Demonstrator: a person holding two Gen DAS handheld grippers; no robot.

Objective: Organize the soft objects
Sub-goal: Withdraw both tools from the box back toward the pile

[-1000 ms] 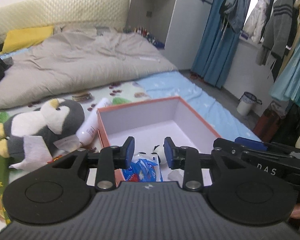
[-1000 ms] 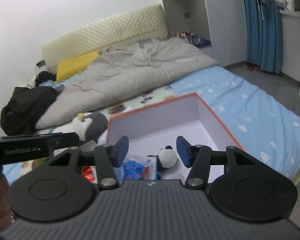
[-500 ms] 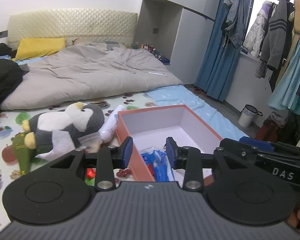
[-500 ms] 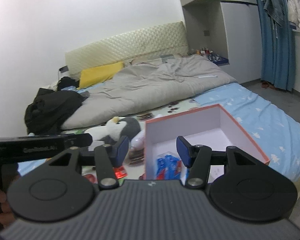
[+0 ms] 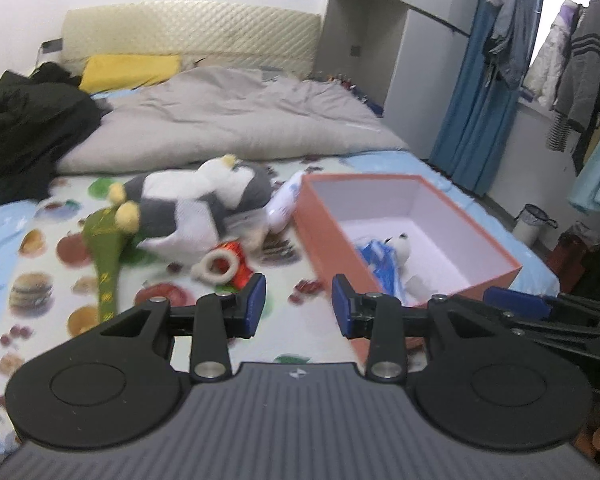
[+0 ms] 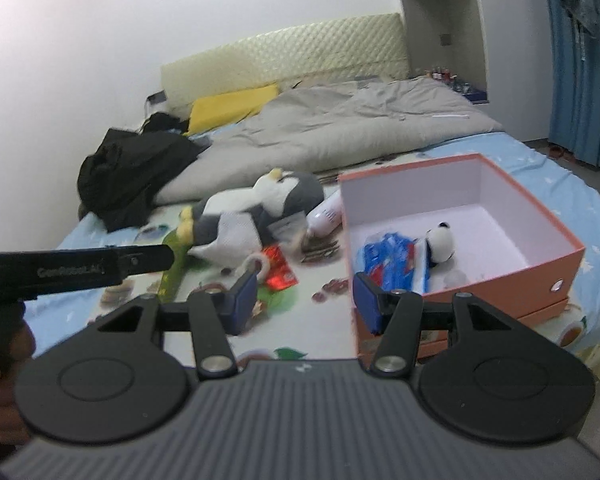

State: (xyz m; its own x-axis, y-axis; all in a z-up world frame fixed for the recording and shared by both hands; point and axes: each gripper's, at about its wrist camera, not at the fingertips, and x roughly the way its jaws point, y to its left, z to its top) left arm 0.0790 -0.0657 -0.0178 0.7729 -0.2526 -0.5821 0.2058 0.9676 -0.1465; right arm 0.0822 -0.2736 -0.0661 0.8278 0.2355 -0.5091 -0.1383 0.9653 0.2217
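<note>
An open orange box (image 5: pixel 332 224) (image 6: pixel 540 216) sits on the bed, holding a small panda plush (image 6: pixel 440 242) (image 5: pixel 400 244) and a blue packet (image 6: pixel 388 260) (image 5: pixel 376 260). A big penguin plush (image 5: pixel 196 200) (image 6: pixel 260 208) lies left of the box. Near it lie a white bottle (image 5: pixel 282 204) (image 6: pixel 326 214), a pale ring (image 5: pixel 218 266), a red packet (image 6: pixel 278 270) and a green cloth piece (image 5: pixel 106 252). My left gripper (image 5: pixel 299 306) and right gripper (image 6: pixel 306 300) are both open and empty, held back above the printed sheet in front of the box.
A grey duvet (image 5: pixel 228 120) and yellow pillow (image 5: pixel 132 70) fill the bed's far half. Black clothes (image 5: pixel 24 128) lie at the far left. Blue curtains (image 5: pixel 472 92), hanging clothes (image 5: pixel 572 68) and a small bin (image 5: pixel 534 222) stand to the right of the bed.
Both grippers have pulled back and up from the box, so more of the bed shows. Both jaws have opened a little wider. The panda and blue packet stay in the box.
</note>
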